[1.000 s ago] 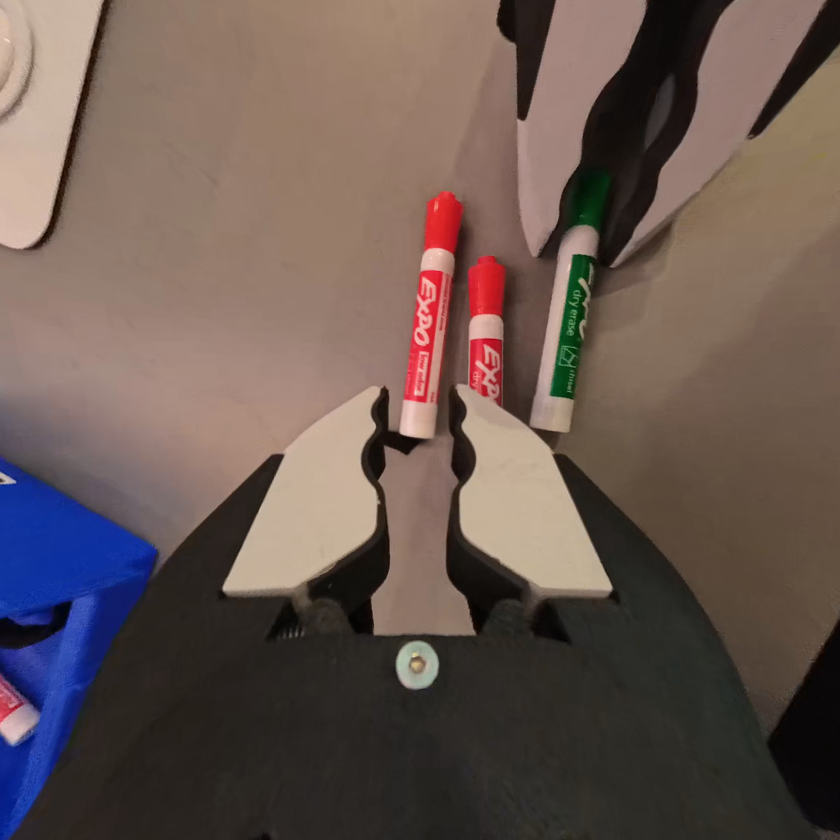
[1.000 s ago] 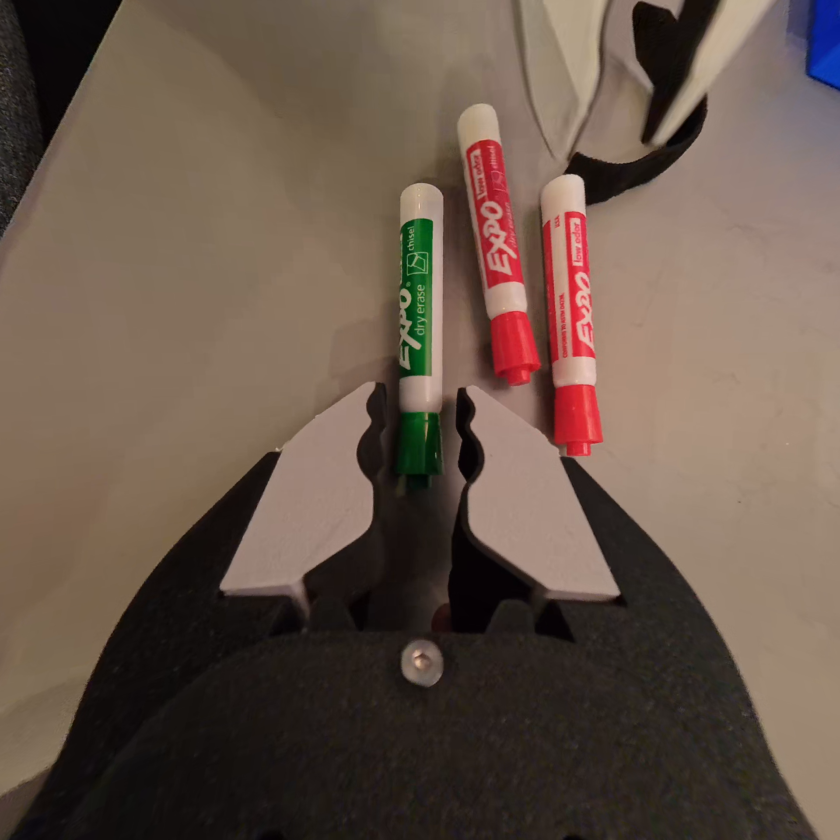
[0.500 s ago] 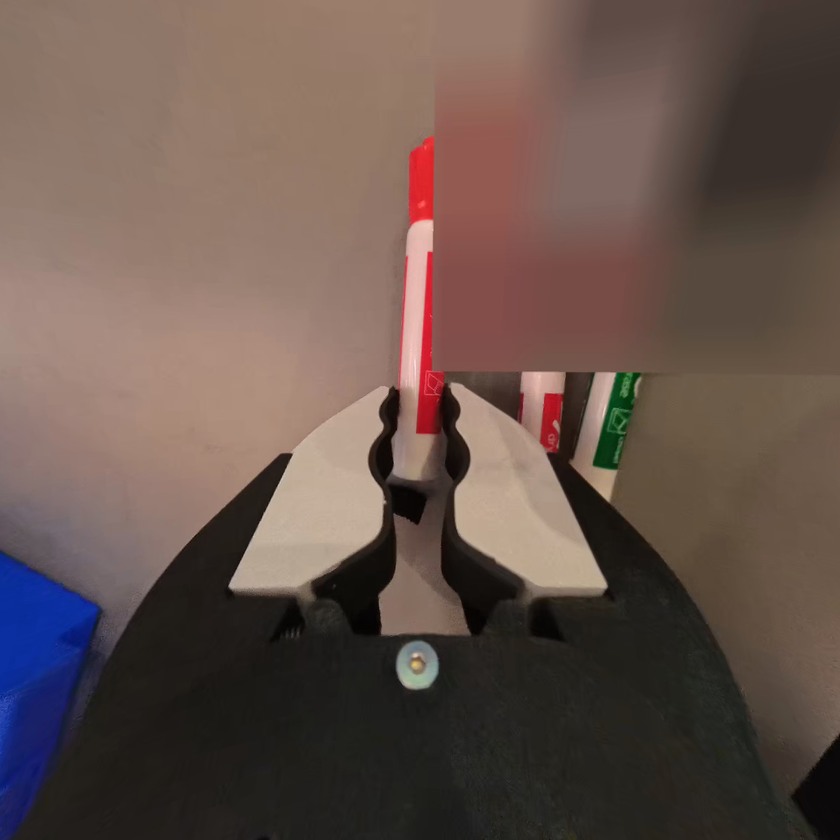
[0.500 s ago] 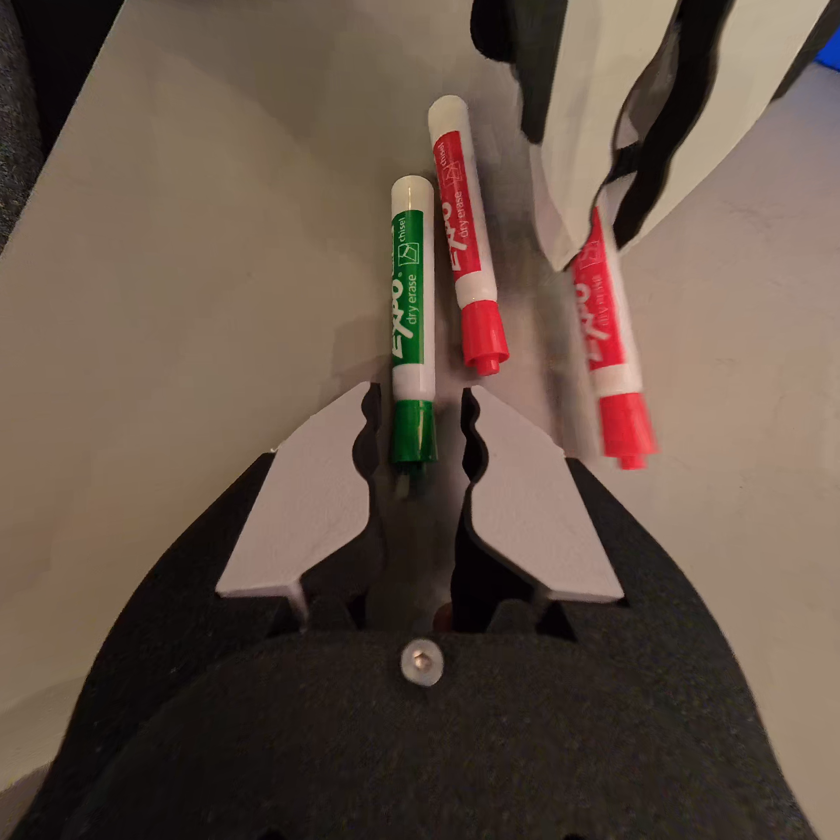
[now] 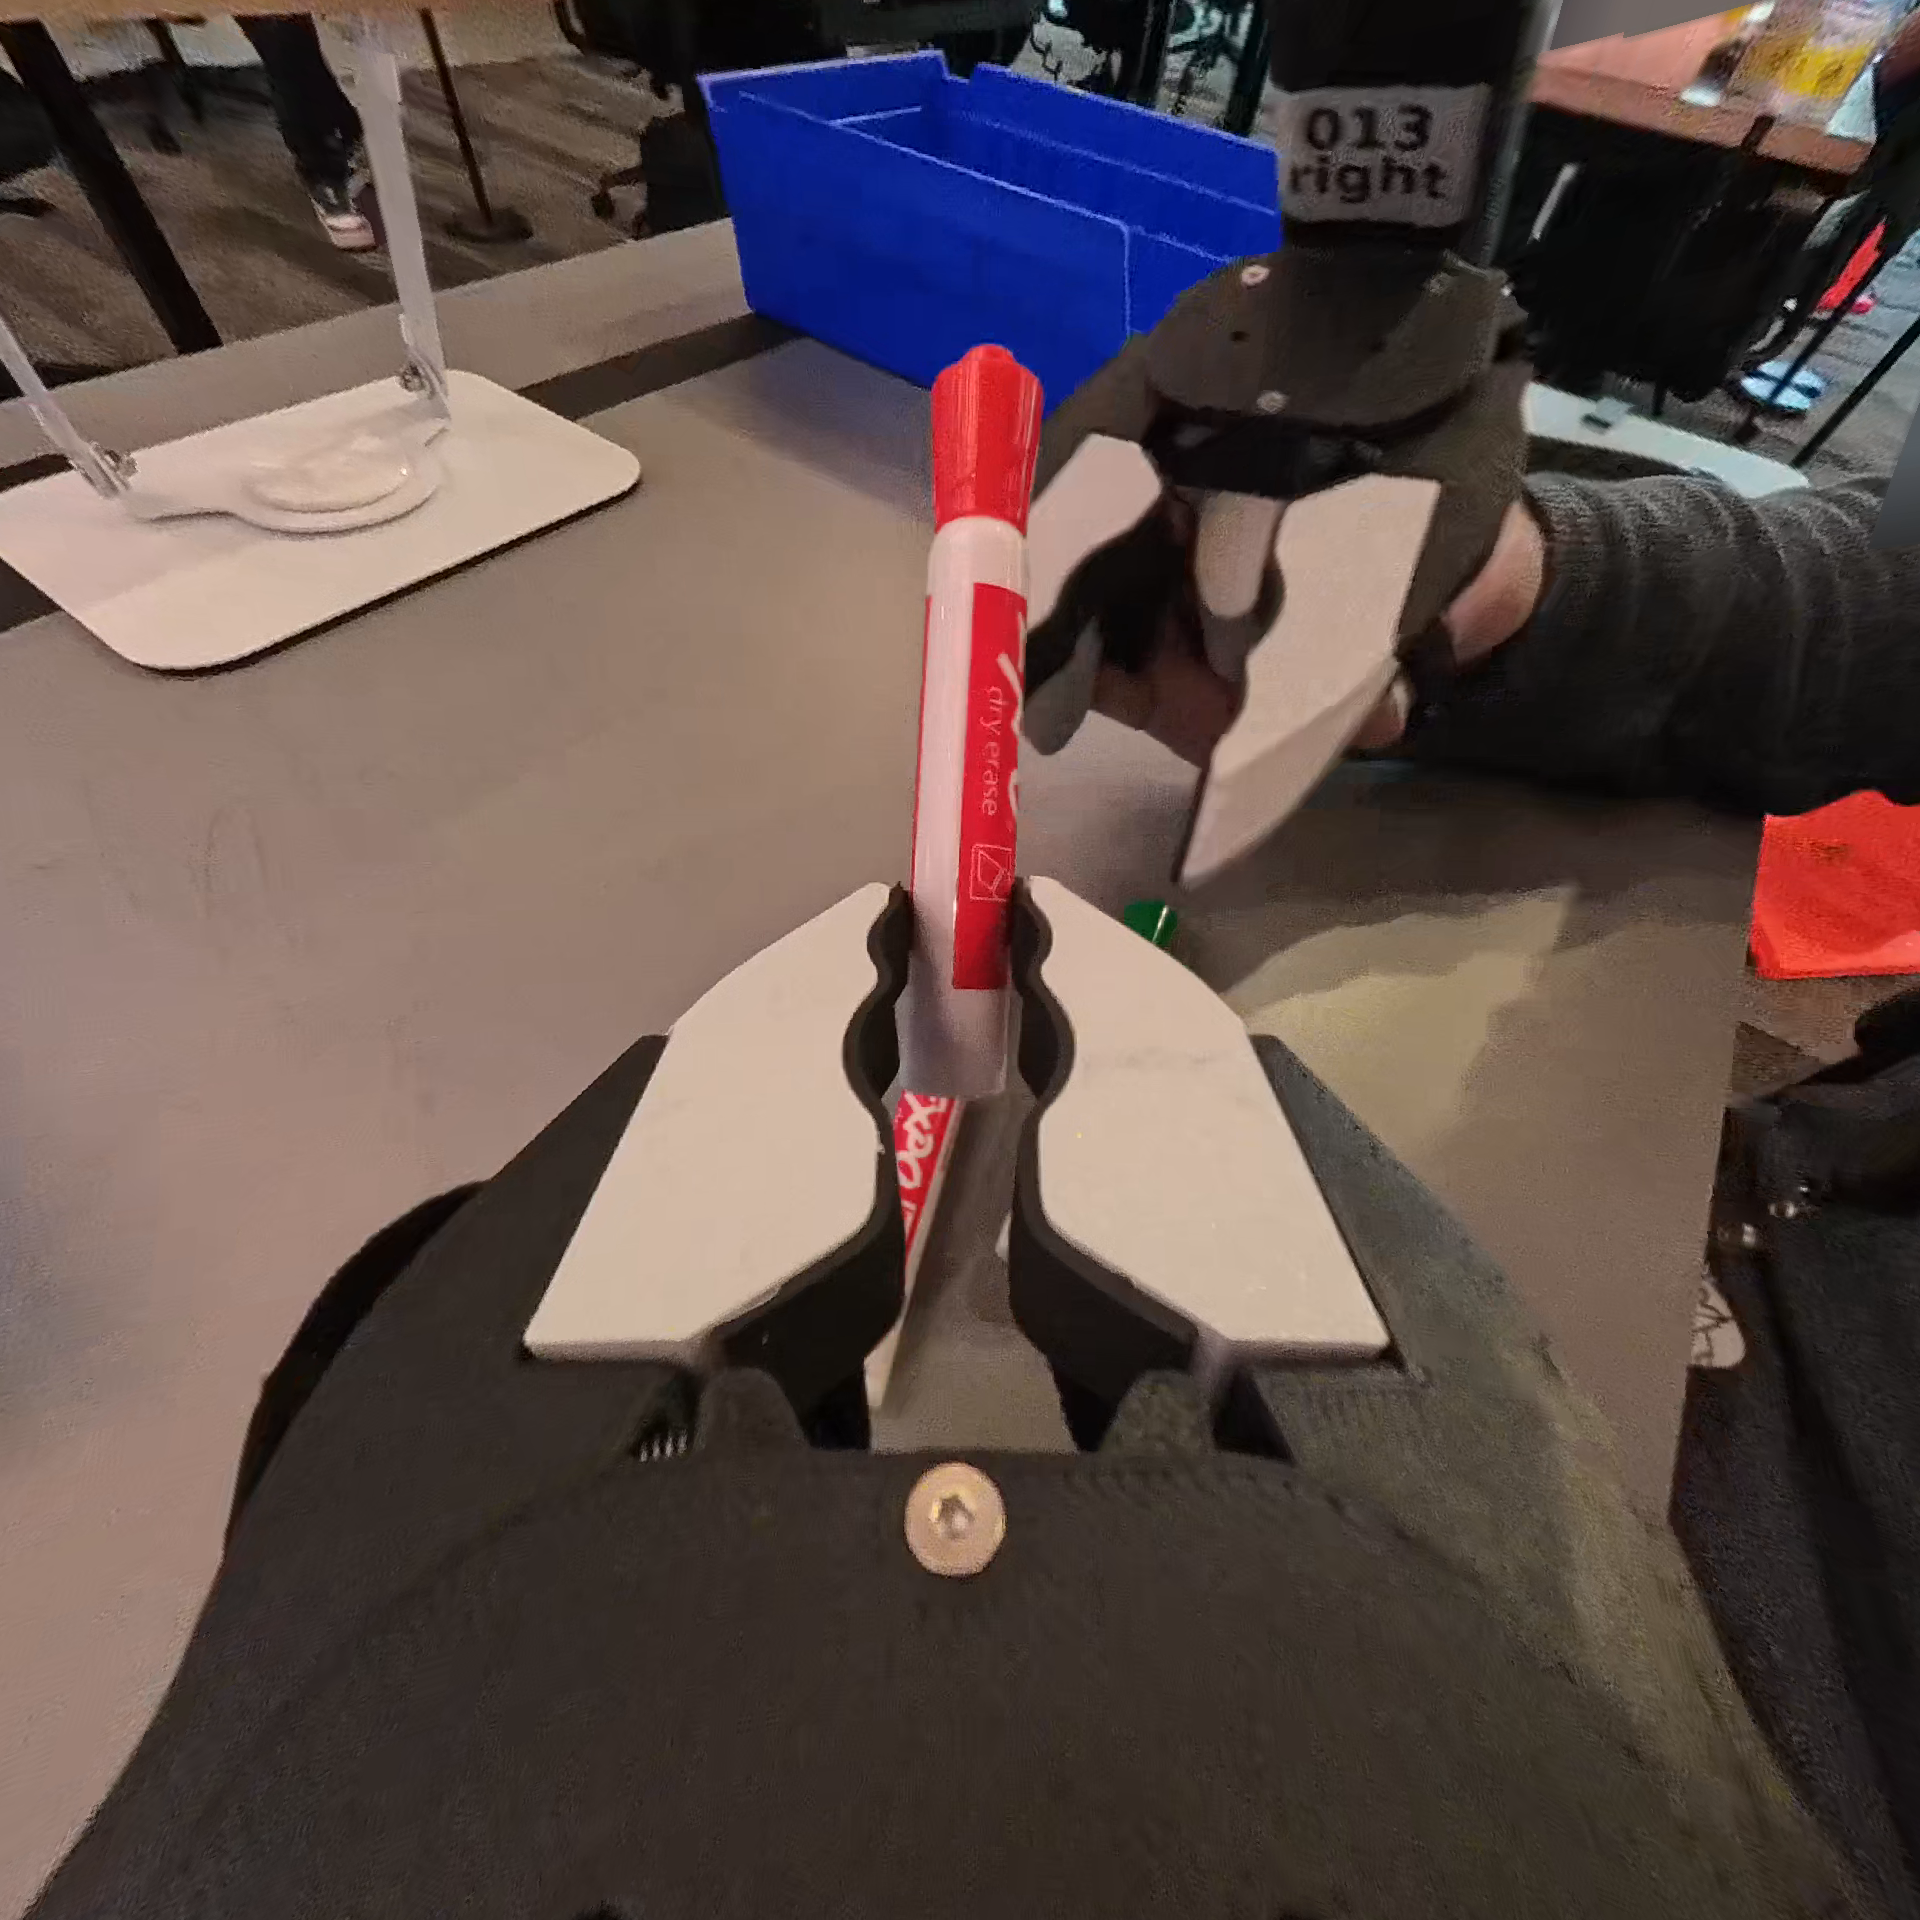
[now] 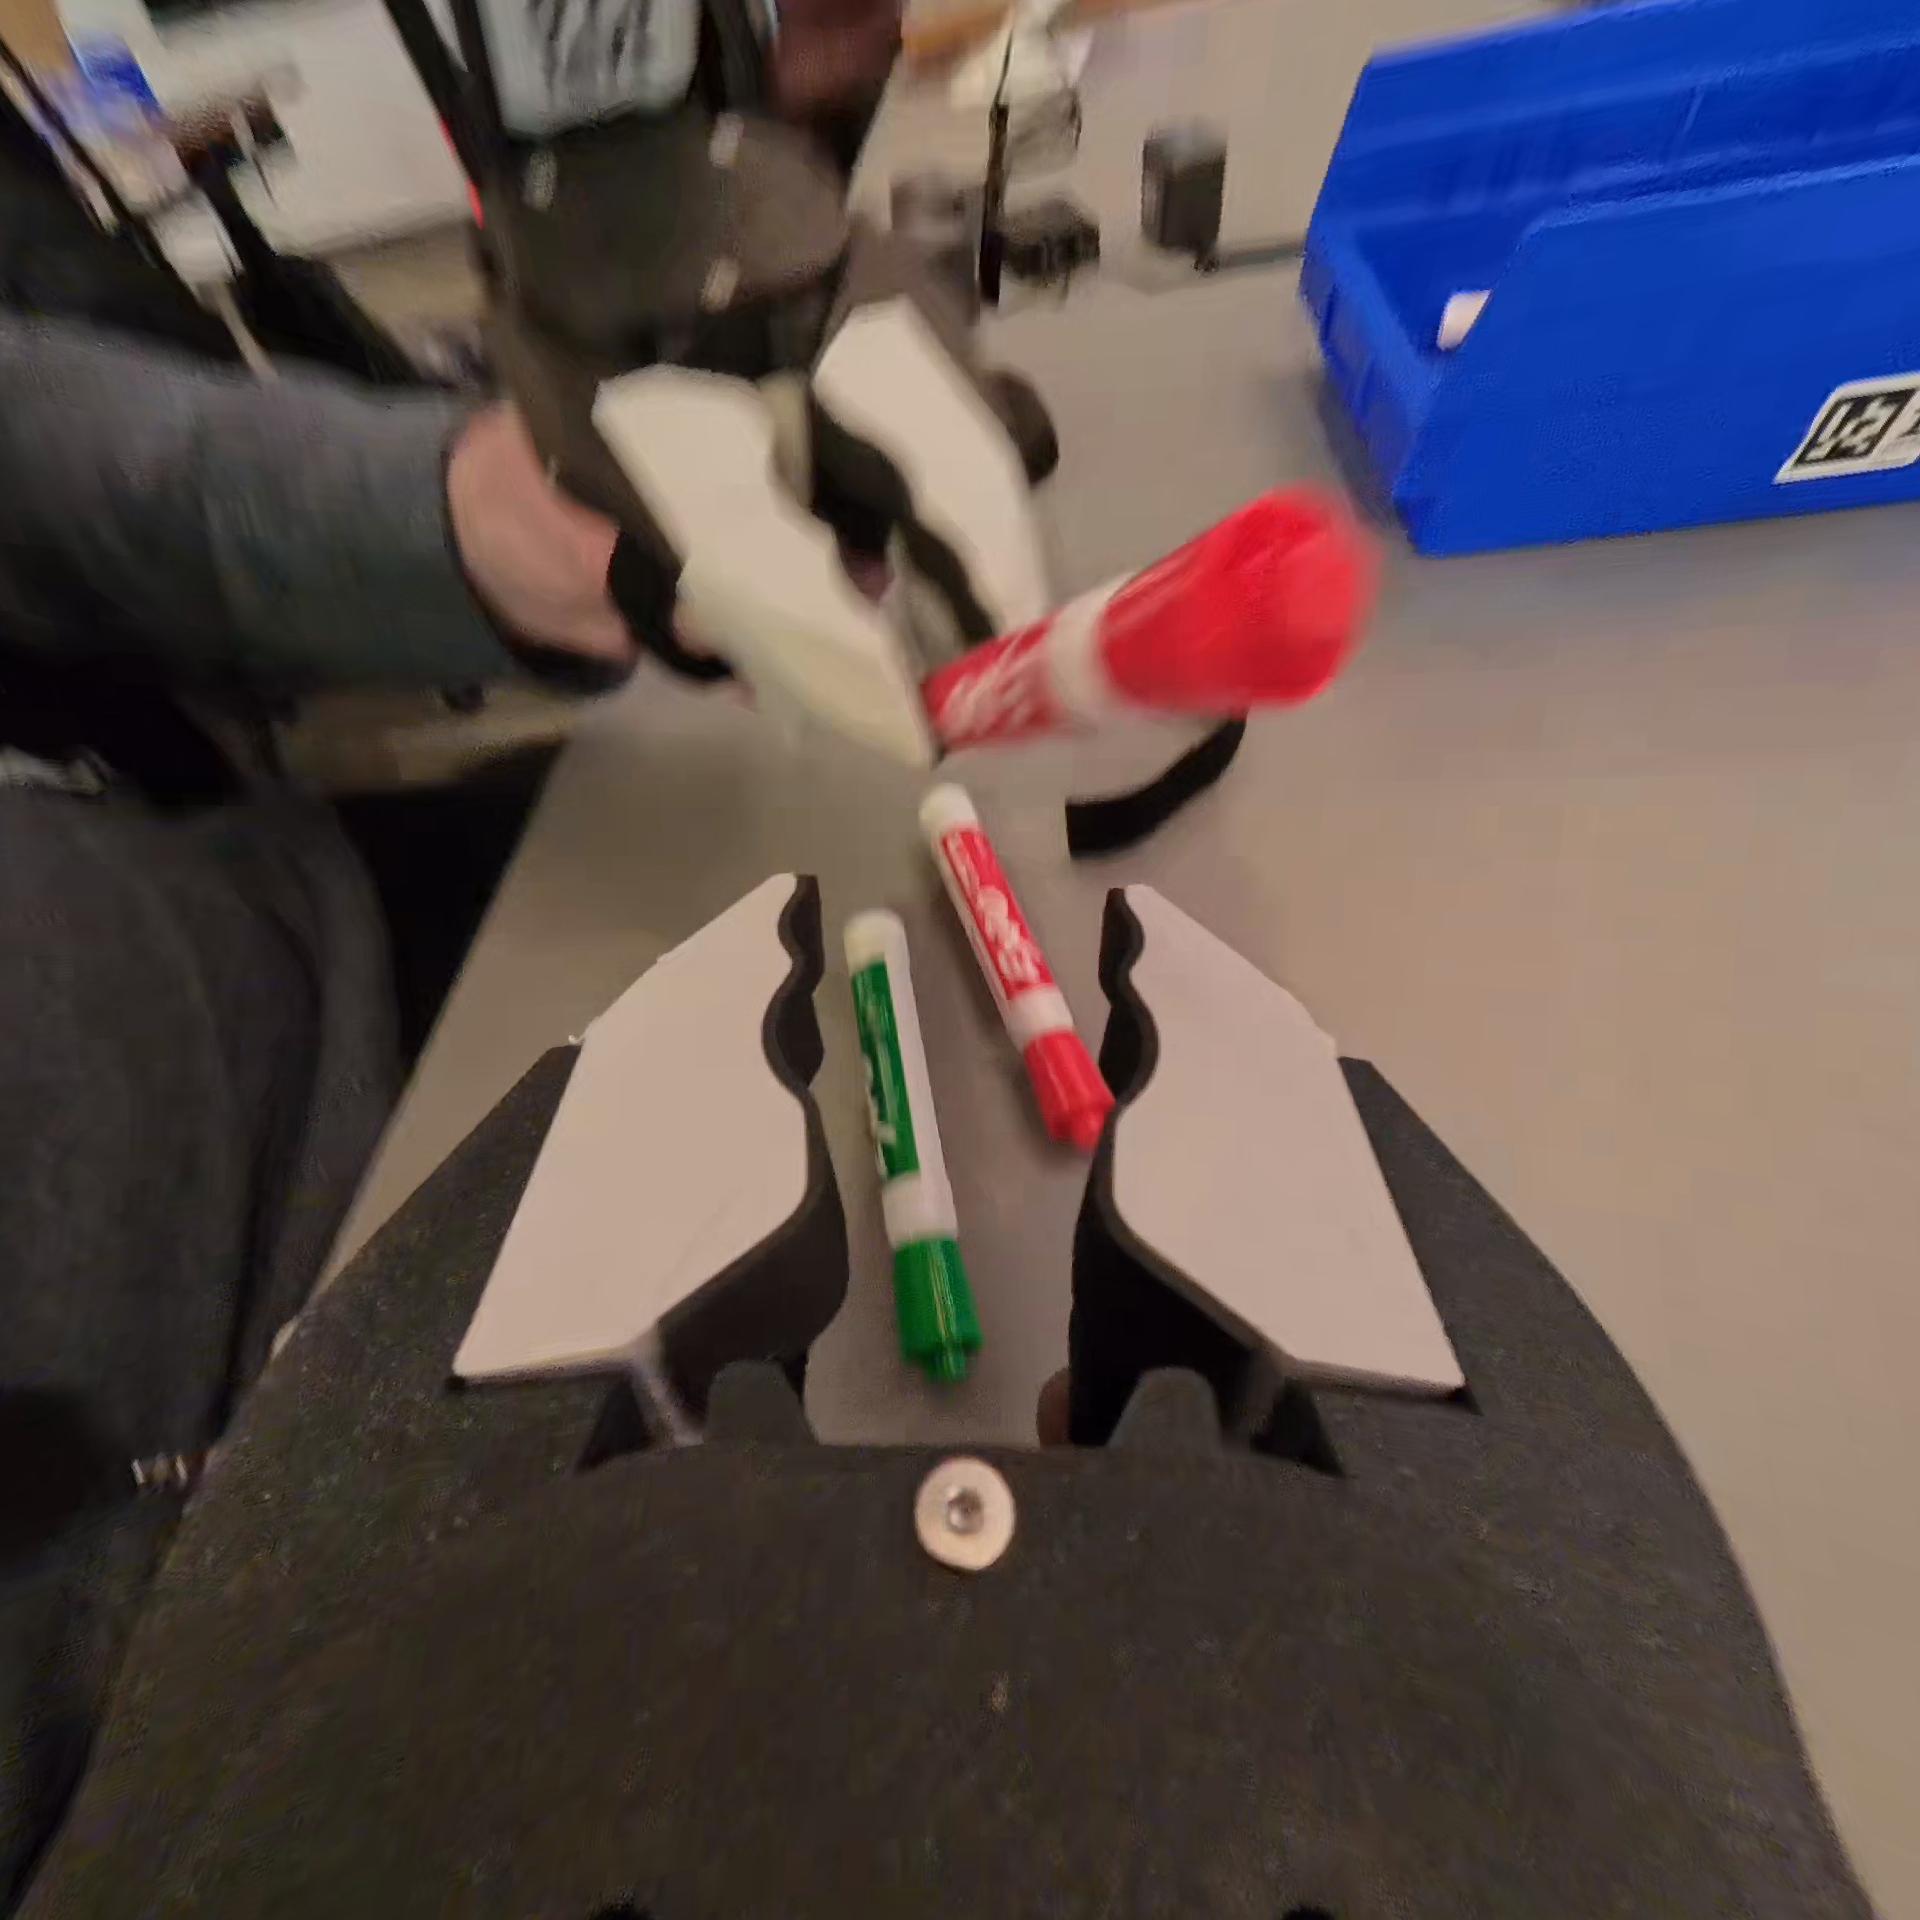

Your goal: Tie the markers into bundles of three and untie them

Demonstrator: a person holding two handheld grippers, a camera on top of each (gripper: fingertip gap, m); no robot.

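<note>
My left gripper (image 5: 958, 914) is shut on the barrel of a red marker (image 5: 966, 675) and holds it above the table with the red cap pointing up. The same marker (image 6: 1143, 634) shows blurred in the right wrist view. A second red marker (image 6: 1013, 977) and a green marker (image 6: 904, 1122) lie side by side on the grey table (image 6: 1558, 935). My right gripper (image 6: 956, 914) is open and empty, raised above those two markers. A black strap (image 6: 1164, 790) lies on the table beyond them.
A blue bin (image 5: 987, 208) stands at the far side of the table. A white stand base (image 5: 312, 520) sits at the left. An orange sheet (image 5: 1839, 883) lies at the right edge. A person's sleeve (image 6: 208, 499) reaches in from the left.
My left gripper closed on one red marker and lifted it off the table, tilting it upright. My right gripper opened wider and rose away from the green marker.
</note>
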